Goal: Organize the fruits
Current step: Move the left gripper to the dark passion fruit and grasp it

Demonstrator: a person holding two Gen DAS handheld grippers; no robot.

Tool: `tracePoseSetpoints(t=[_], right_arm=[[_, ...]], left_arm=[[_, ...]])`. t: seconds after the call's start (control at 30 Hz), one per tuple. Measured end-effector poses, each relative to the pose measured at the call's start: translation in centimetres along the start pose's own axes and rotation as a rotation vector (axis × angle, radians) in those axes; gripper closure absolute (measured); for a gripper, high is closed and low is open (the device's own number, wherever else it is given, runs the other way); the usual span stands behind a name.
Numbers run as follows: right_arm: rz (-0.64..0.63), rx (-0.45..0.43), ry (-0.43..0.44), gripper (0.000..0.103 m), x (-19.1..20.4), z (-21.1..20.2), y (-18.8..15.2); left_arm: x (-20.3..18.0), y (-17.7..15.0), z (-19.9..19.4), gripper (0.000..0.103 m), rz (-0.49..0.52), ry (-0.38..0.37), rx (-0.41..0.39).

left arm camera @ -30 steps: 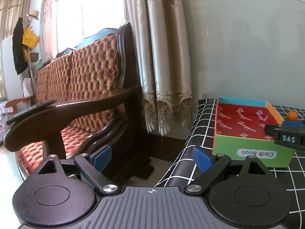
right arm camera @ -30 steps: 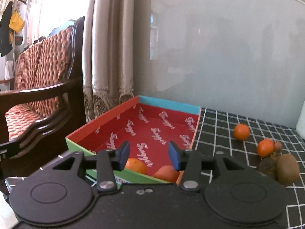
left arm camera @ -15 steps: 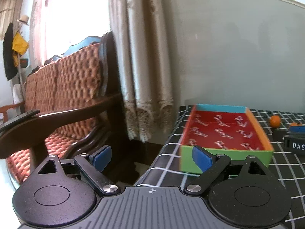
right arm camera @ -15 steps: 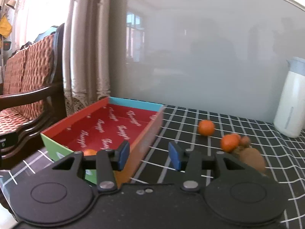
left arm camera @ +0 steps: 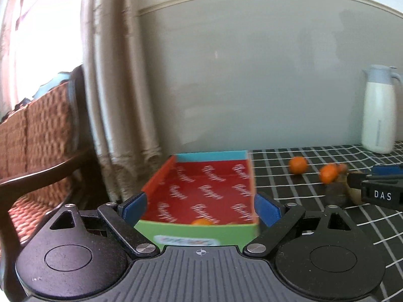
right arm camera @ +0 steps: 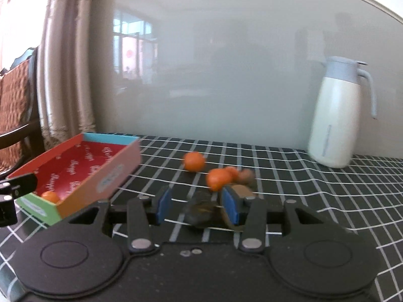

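Right wrist view showed my right claw (right arm camera: 192, 206) apart near a dark fruit (right arm camera: 201, 210), probably soft, needing gentle side grip.

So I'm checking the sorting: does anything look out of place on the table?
Yes. Several fruits still lie loose on the checked tablecloth outside the red box: a lone orange and a blurred cluster of oranges and brownish fruit.

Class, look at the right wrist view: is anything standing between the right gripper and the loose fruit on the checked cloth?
Nothing visible does. The right gripper stands open and empty; directly ahead lies a dark fruit, with oranges just beyond. The box sits off to the left.
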State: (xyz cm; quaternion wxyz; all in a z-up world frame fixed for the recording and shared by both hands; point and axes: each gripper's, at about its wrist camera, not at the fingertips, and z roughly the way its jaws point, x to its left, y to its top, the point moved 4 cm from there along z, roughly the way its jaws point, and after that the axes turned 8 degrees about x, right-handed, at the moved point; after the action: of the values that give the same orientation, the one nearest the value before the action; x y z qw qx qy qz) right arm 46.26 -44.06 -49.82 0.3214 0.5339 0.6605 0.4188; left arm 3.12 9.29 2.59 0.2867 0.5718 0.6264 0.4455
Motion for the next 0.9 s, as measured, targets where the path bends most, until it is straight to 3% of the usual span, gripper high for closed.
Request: tracePoseSetpoints(t=[0.33,0.6,0.9], right_arm=[[0.071,0.006,-0.089,0.059,-6.1,-0.8,-0.8],[0.092,0.012,-0.117,0.059,-8.9,-1.1,-1.3],[0.105,0.028,-0.137,0.058,-11.0,-0.6,-1.5]], left_arm=[[-5.8,1.2,1.0,0.012,0.02,-0.104,0.003],[-10.9,1.0,2.3,0.012,0.061,-0.175,0.026],[-14.4,0.6,4.6,0.012,0.087,-0.197,0.06]])
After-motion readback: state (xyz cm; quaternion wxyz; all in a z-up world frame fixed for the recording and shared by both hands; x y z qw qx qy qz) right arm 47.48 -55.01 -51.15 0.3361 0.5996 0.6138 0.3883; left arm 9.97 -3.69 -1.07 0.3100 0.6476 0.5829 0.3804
